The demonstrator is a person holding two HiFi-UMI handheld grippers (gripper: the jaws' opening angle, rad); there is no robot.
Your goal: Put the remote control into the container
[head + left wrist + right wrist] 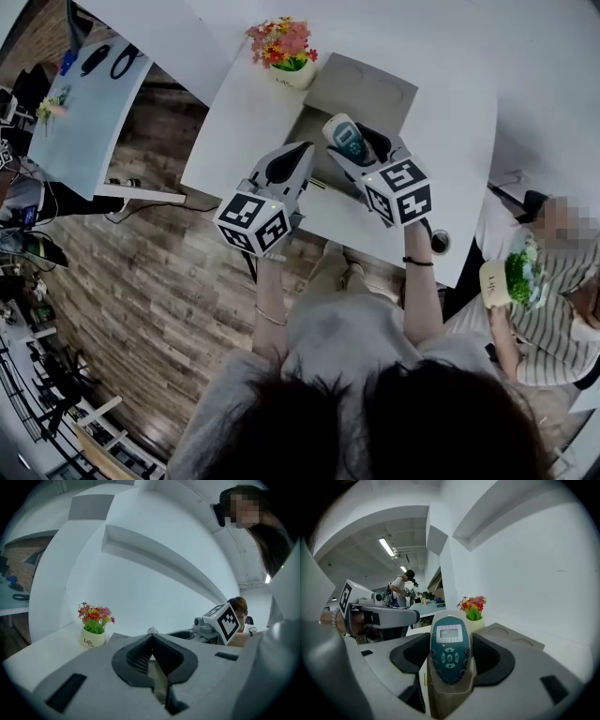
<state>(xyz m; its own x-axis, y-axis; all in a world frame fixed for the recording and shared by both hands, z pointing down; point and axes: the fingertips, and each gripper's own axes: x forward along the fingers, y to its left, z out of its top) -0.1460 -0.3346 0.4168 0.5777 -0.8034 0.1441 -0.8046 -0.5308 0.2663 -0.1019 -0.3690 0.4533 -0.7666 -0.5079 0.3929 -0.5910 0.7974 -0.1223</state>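
The remote control (343,138) is teal and grey with a small screen, and my right gripper (351,142) is shut on it. It is held above the open grey container (317,120) on the white table (450,141). In the right gripper view the remote (449,654) stands upright between the dark pads (490,660), screen end pointing away. The container's flat lid (513,638) with two round dents lies beyond it. My left gripper (296,153) hovers beside the container's left edge; its jaws (151,638) meet at the tips with nothing in them.
A small white pot of red and yellow flowers (286,52) stands at the table's far edge behind the container. A seated person in a striped top (553,281) holds a potted plant at the right. A second table (89,103) stands at the left over wooden floor.
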